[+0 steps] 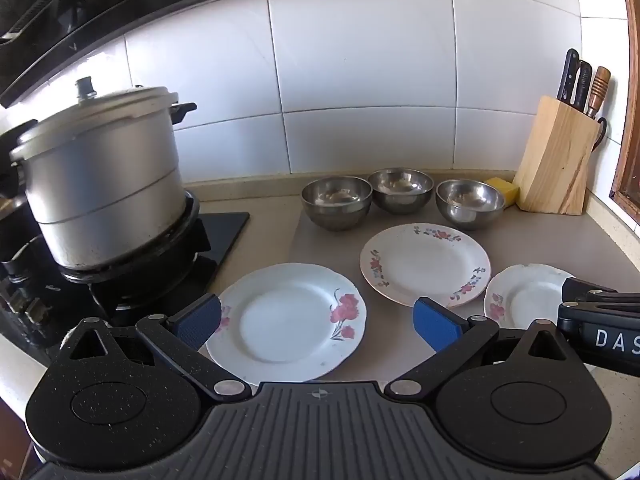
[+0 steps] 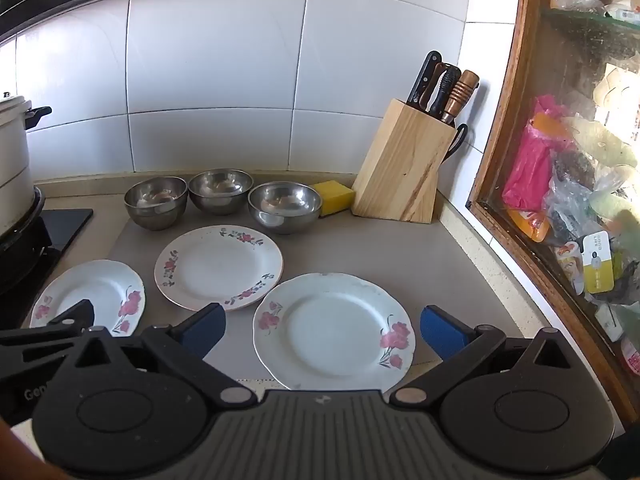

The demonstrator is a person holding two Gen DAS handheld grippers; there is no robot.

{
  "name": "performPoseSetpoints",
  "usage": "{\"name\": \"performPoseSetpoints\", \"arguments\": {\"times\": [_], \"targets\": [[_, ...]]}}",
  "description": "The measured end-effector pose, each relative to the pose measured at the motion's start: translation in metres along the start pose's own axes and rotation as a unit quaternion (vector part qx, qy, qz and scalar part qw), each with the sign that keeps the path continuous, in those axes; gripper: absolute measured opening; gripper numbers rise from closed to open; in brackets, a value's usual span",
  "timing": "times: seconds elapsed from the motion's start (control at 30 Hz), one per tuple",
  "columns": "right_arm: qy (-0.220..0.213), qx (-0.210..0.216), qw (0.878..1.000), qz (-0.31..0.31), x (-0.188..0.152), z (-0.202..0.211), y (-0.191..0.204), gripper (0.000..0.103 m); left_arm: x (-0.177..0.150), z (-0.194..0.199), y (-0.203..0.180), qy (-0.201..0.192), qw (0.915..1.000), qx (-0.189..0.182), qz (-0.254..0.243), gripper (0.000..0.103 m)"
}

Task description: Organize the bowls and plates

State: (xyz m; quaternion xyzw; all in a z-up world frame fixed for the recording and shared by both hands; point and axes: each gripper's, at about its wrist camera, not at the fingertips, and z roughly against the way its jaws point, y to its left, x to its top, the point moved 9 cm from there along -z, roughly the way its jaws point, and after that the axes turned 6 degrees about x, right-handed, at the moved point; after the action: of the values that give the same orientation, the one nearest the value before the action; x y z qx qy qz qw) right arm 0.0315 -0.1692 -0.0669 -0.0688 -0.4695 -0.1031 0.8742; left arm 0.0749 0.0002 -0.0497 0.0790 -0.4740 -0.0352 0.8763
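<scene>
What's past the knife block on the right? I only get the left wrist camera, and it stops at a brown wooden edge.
Observer: A wood-framed glass cabinet, with a pink bag behind the glass.
Operator: Why can I only see half of the plate on my right?
Observer: The other gripper blocks it. In the right wrist view the right plate shows whole, with pink flowers on both sides.
Operator: Who's holding it?
Observer: Nobody. The right gripper has its fingers wide open, and the plate lies flat on the counter.

"DAS" on right gripper [image 1: 600, 320] (cut off)
</scene>
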Motion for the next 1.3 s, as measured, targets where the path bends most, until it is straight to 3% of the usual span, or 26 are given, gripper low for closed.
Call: {"name": "performPoseSetpoints", "arguments": {"times": [1.3], "targets": [[0.005,-0.001,1.0,0.001,-0.0018,-0.0078,0.0009,0.089,-0.0064,-0.009,0.0012,0.008,1.0,0.001,-0.001,0.098]]}}
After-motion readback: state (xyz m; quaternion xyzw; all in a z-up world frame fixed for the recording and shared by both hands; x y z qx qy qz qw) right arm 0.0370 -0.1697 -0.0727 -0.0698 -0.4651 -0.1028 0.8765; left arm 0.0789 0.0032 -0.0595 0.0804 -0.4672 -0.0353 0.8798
